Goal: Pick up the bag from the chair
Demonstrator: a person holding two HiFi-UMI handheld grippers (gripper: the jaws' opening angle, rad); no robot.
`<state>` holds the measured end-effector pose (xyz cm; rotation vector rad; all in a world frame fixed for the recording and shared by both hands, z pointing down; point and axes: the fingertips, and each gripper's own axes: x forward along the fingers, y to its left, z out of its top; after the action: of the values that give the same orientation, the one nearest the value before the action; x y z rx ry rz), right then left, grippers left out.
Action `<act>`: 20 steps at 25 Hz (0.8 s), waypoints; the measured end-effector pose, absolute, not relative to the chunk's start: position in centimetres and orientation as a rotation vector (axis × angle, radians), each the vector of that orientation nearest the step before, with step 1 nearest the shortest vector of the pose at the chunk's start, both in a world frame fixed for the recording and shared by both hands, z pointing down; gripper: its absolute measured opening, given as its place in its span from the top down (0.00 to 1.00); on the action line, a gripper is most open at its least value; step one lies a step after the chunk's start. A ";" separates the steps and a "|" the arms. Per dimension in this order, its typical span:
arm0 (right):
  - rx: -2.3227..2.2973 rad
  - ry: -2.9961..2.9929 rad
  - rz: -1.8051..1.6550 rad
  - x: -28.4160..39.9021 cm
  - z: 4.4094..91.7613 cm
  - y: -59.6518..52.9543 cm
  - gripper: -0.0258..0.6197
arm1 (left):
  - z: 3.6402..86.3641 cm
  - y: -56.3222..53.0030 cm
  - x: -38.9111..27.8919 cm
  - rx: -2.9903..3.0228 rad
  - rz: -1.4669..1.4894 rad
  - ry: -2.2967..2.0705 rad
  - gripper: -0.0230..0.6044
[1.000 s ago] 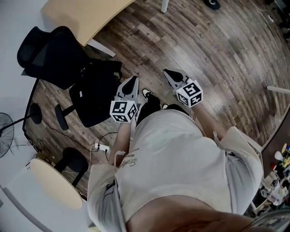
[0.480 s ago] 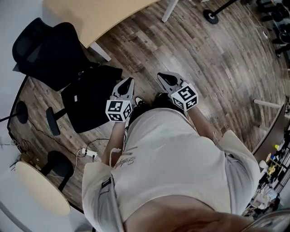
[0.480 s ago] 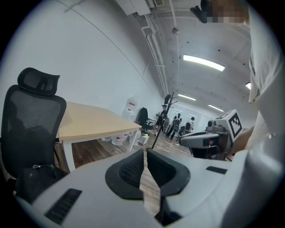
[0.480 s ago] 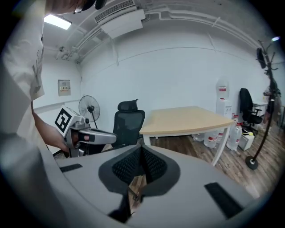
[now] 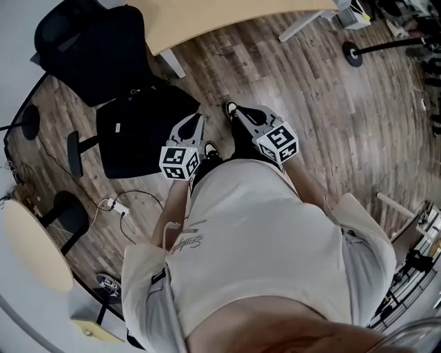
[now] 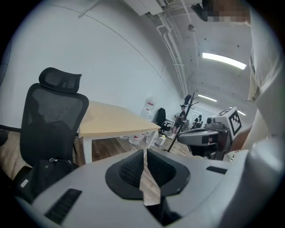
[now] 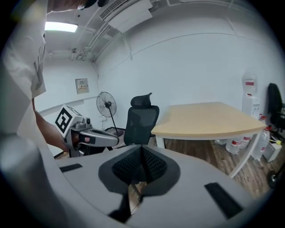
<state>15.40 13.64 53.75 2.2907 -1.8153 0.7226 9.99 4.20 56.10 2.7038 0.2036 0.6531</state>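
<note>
Wood-plank floor (image 5: 324, 117), tan desk (image 5: 227, 17) just beside black mesh chair (image 5: 89, 41). Bag (image 5: 138, 134): black, soft, slumped, small white tag; lies on the chair's seat. Left gripper (image 5: 196, 123) near the chair, right gripper (image 5: 242, 112) farther from it; both with jaws closed, nothing held.

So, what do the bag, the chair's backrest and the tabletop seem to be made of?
The bag: probably black fabric, matte; it slumps softly, without stiff edges. The backrest: black mesh on a frame; a fine weave shows. The tabletop: pale wood-coloured board, smooth, likely laminate; no grain is visible.
</note>
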 end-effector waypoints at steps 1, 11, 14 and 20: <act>2.267 -1.856 0.726 16.5 53.7 13.0 0.97 | 56.1 3.8 10.6 2.704 0.662 0.168 0.91; 2.025 -2.120 0.644 28.6 54.1 7.5 0.97 | 55.8 0.6 19.2 2.632 0.615 -0.141 0.91; 1.949 -2.182 0.648 30.1 54.4 7.3 0.97 | 56.1 0.0 20.5 2.625 0.611 -0.243 0.91; 1.787 -2.252 0.734 32.7 57.1 5.9 0.97 | 54.8 -1.1 22.7 2.663 0.579 -0.386 0.91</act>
<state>32.68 5.87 57.14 1.7868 -2.2520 0.7336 22.68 -1.06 54.80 2.6628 -0.3858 0.5786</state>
